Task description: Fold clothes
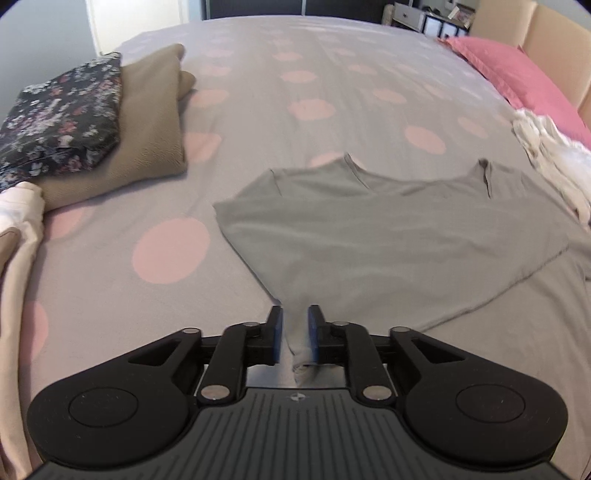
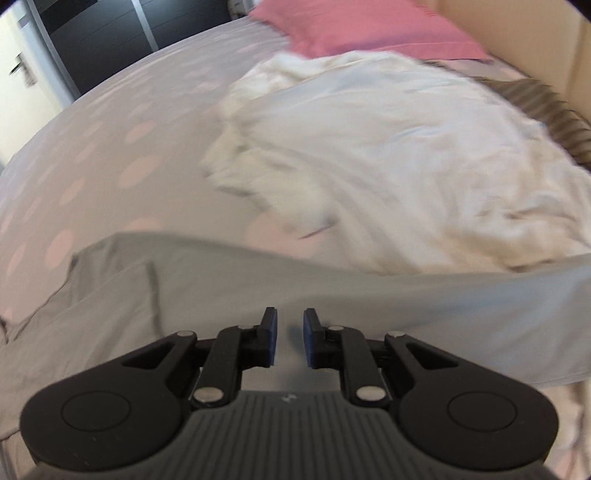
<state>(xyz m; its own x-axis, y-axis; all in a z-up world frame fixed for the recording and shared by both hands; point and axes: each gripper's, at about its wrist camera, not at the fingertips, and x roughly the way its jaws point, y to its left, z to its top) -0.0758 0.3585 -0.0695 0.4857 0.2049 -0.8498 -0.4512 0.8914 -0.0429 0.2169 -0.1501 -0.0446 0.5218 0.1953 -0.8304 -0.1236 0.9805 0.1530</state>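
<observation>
Grey shirt pinched at its near corner.
Left gripper clamps that corner; right gripper hovers parted, empty, above its edge; bedspread lies bare beyond.

A T-shirt lay flat on the bed, one corner between the left tool's fingers. Folded clothes were stacked to its left; a crumpled heap of laundry lay to its right, before the pillow.
</observation>
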